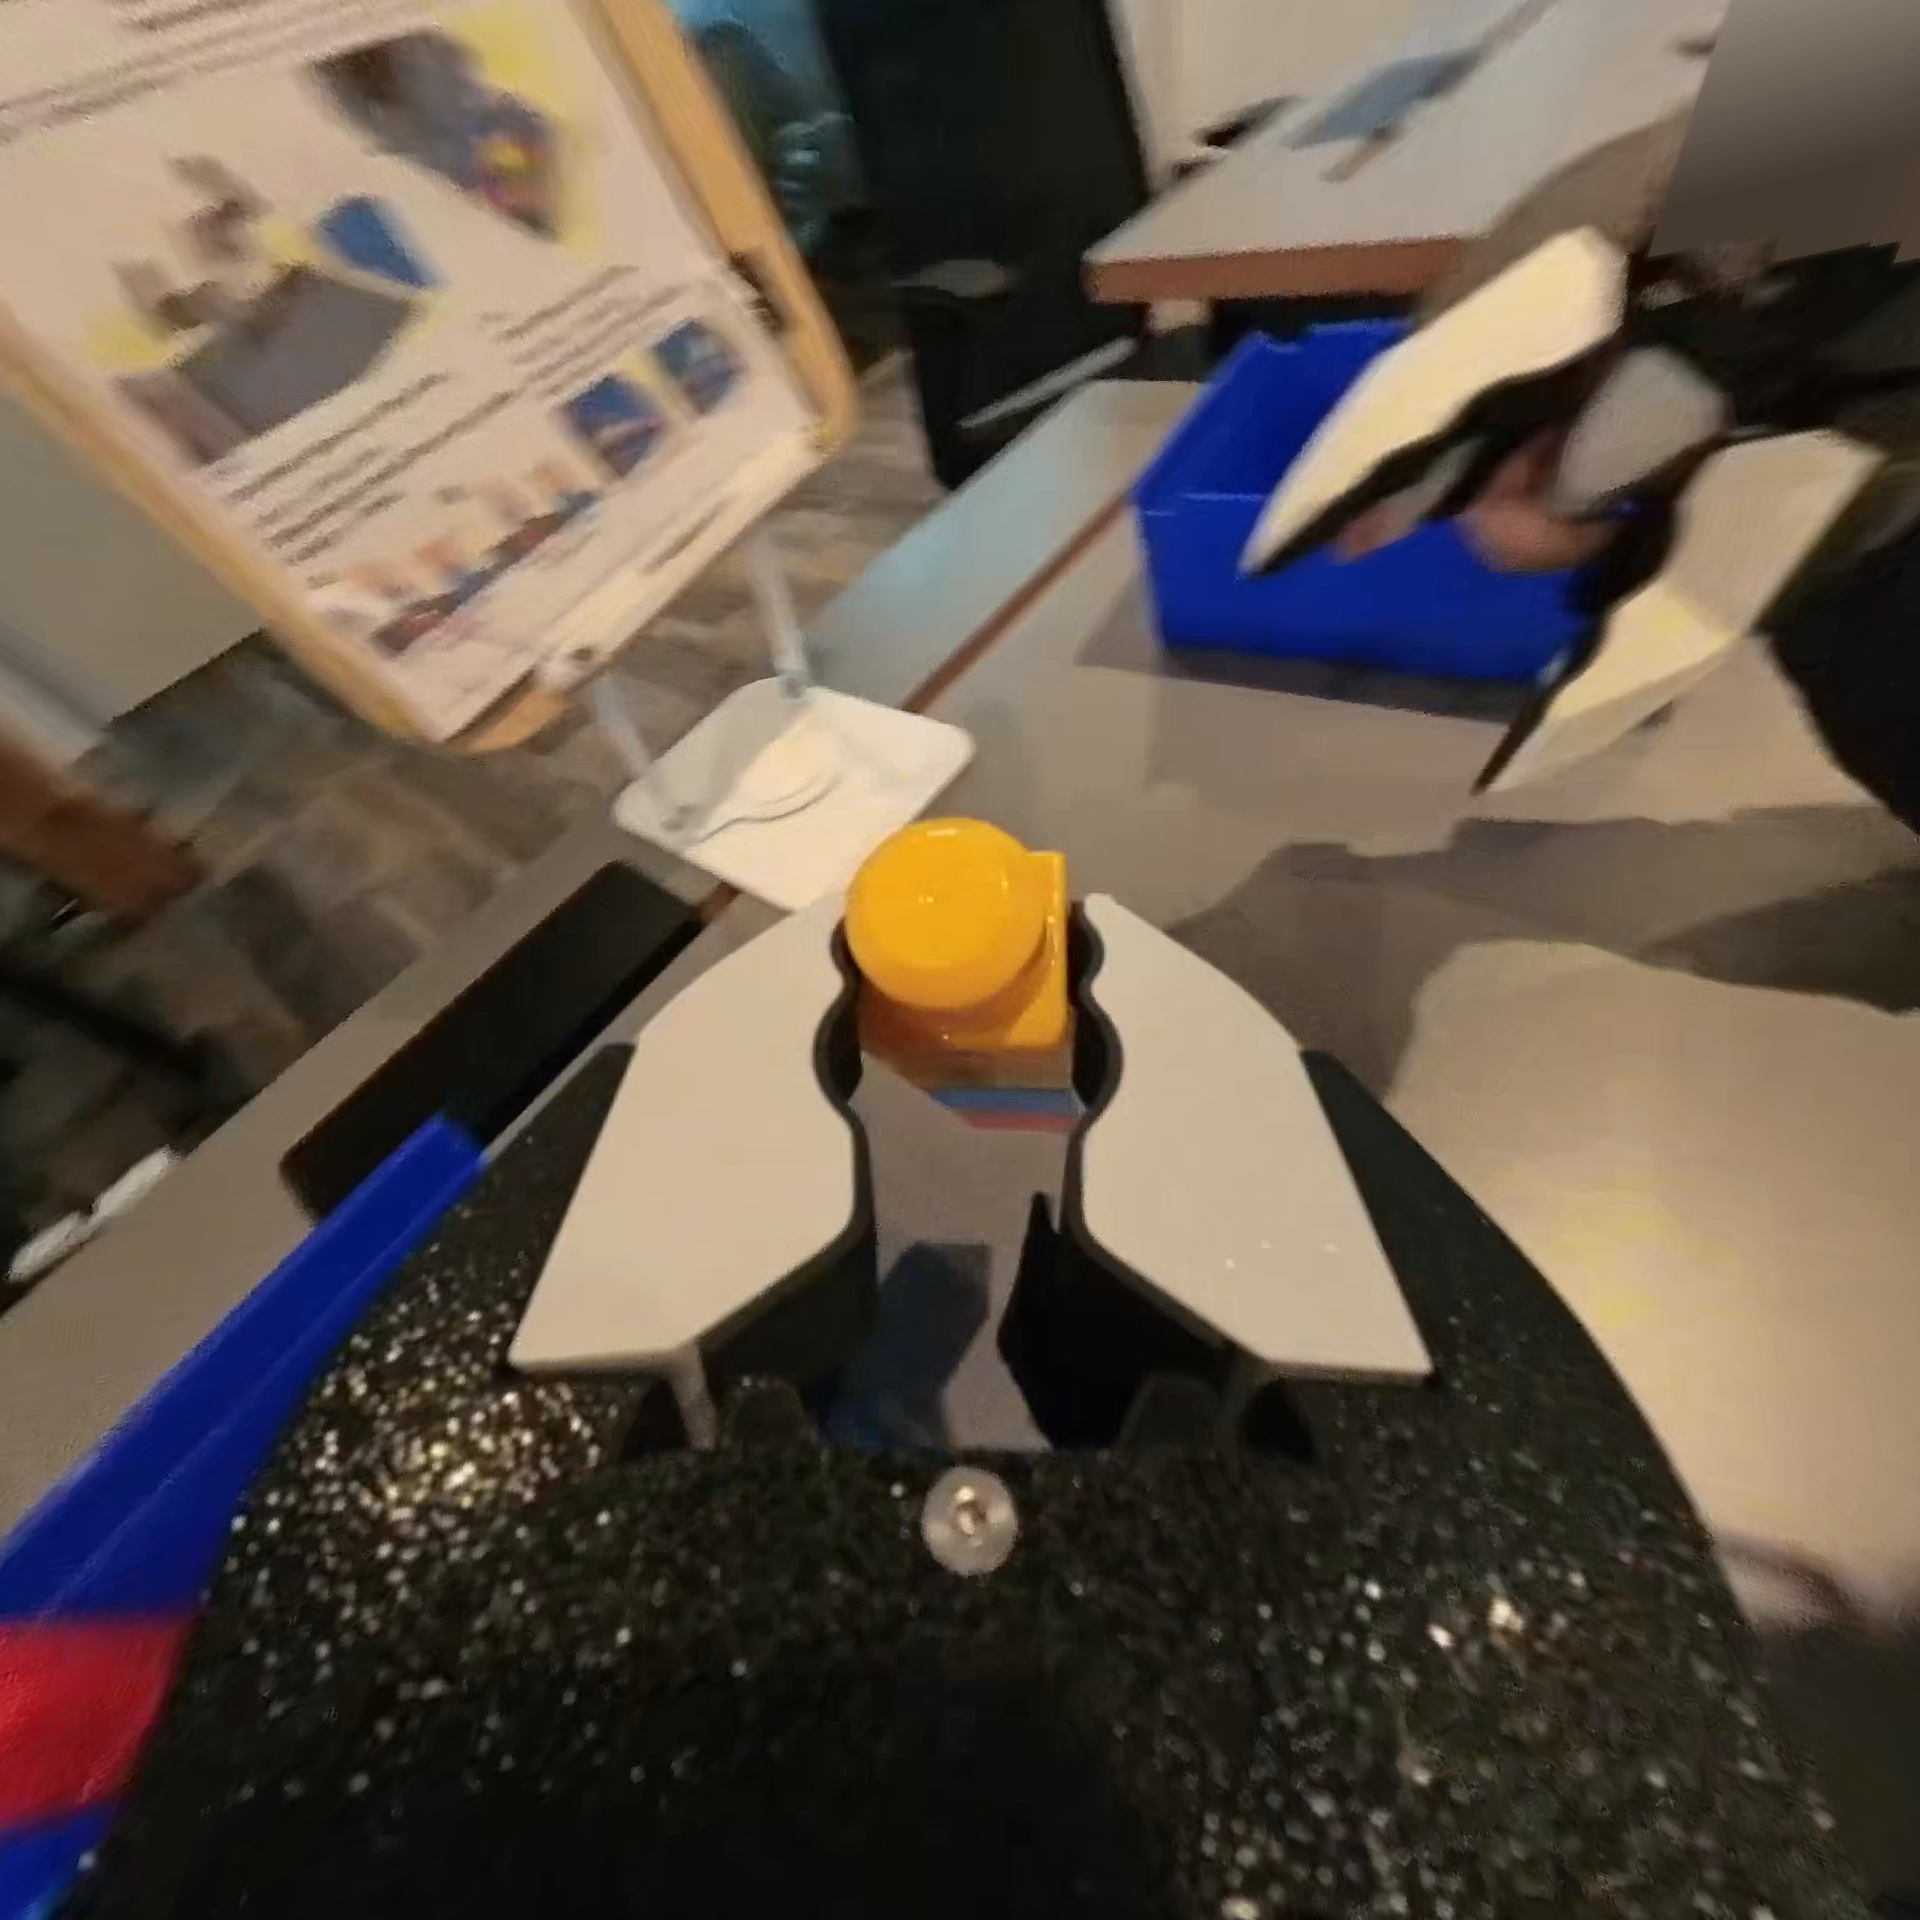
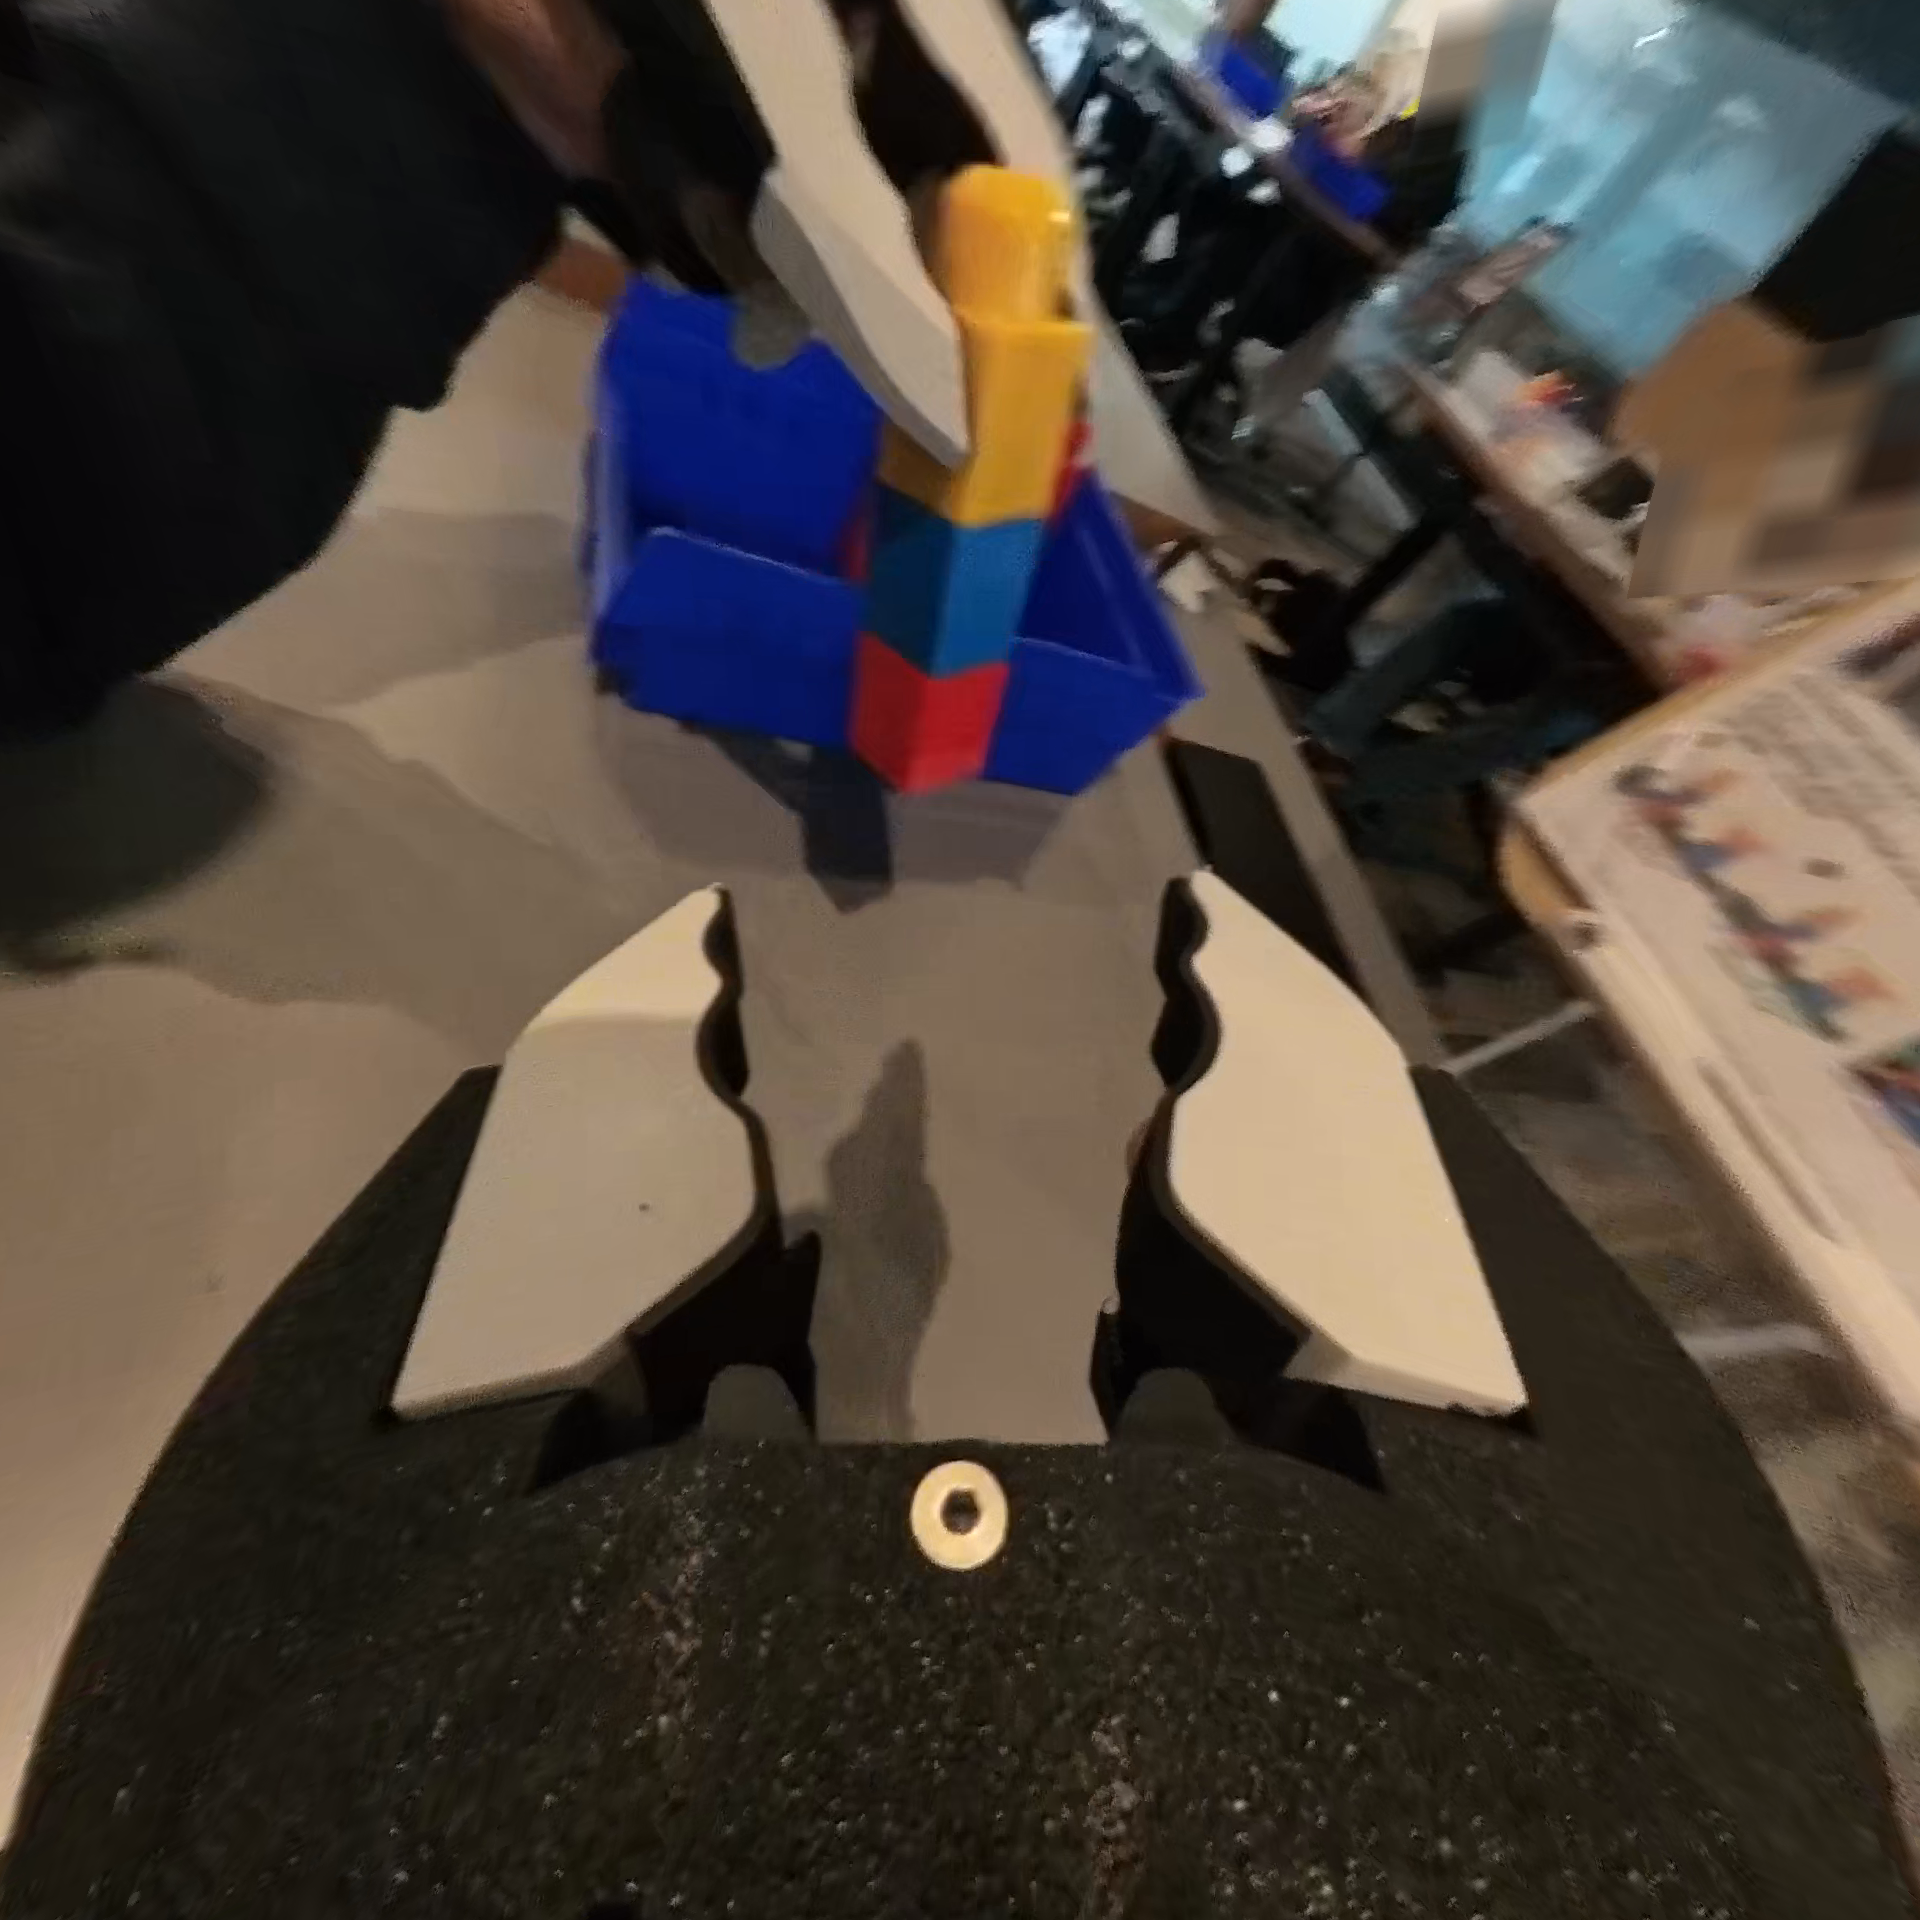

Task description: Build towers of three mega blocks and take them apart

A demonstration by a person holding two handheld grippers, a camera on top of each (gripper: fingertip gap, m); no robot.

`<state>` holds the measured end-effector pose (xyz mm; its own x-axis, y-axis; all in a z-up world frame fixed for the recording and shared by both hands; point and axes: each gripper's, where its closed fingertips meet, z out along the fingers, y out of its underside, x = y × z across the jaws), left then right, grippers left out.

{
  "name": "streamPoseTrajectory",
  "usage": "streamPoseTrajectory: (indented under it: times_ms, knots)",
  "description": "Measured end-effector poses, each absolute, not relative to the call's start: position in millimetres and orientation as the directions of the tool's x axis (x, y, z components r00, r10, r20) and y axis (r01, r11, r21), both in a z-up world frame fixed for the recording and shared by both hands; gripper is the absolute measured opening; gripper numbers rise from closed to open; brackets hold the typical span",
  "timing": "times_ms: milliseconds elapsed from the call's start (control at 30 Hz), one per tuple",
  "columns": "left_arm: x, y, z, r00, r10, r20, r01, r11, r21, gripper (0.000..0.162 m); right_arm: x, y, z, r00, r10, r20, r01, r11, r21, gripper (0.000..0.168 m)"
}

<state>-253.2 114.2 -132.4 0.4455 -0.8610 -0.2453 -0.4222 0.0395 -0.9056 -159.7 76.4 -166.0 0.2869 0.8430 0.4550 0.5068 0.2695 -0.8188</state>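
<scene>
Currently, left to right. Left hand-held gripper [image 1: 961, 997]: fingers closed on the yellow block [image 1: 956, 935], top piece of a three-block tower with blue block [image 2: 956, 592] and red block [image 2: 930, 717] beneath. The tower's long axis is upright; whether its base touches the table [image 1: 1610, 1143] cannot be told. Blue bin [image 1: 1351, 561]: on the table behind, at 1 o'clock from this hand-held gripper. Right hand-held gripper [image 2: 945, 935]: fingers spread wide, empty; the tower stands at 12 o'clock from it, apart. Judgement: the left is nearer; the right would grip the lower blocks to pull them apart.
</scene>
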Motion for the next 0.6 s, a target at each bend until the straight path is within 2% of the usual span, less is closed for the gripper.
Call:
streamPoseTrajectory:
  times_ms: [67,200,300,367,500,600]
  knots:
    - [-225.2,101.2,-141.9,0.331,-0.904,-0.271,-0.481,0.085,-0.873,0.037,-174.4,77.5,-182.9,0.249,0.872,0.421,0.536,0.238,-0.810,0.087]
    - [-188.7,81.4,-154.9,0.173,-0.939,-0.296,-0.526,0.166,-0.834,0.037,-187.6,82.0,-207.0,0.222,0.905,0.363,0.573,0.180,-0.800,0.085]
    - [-177.5,76.7,-152.9,0.151,-0.944,-0.293,-0.503,0.181,-0.845,0.037,-189.0,85.1,-210.1,0.225,0.906,0.358,0.566,0.178,-0.805,0.066]
    - [-174.2,74.4,-146.5,0.147,-0.945,-0.292,-0.464,0.195,-0.864,0.037,-189.1,84.9,-204.5,0.228,0.904,0.360,0.531,0.195,-0.825,0.043]
    - [-171.8,74.9,-127.1,0.173,-0.933,-0.315,-0.354,0.240,-0.904,0.037,-187.3,84.7,-188.4,0.253,0.908,0.333,0.445,0.196,-0.874,0.041]
    - [-176.5,88.4,-111.4,0.276,-0.906,-0.319,-0.288,0.239,-0.927,0.053,-178.2,93.4,-172.8,0.324,0.892,0.315,0.373,0.186,-0.909,0.040]
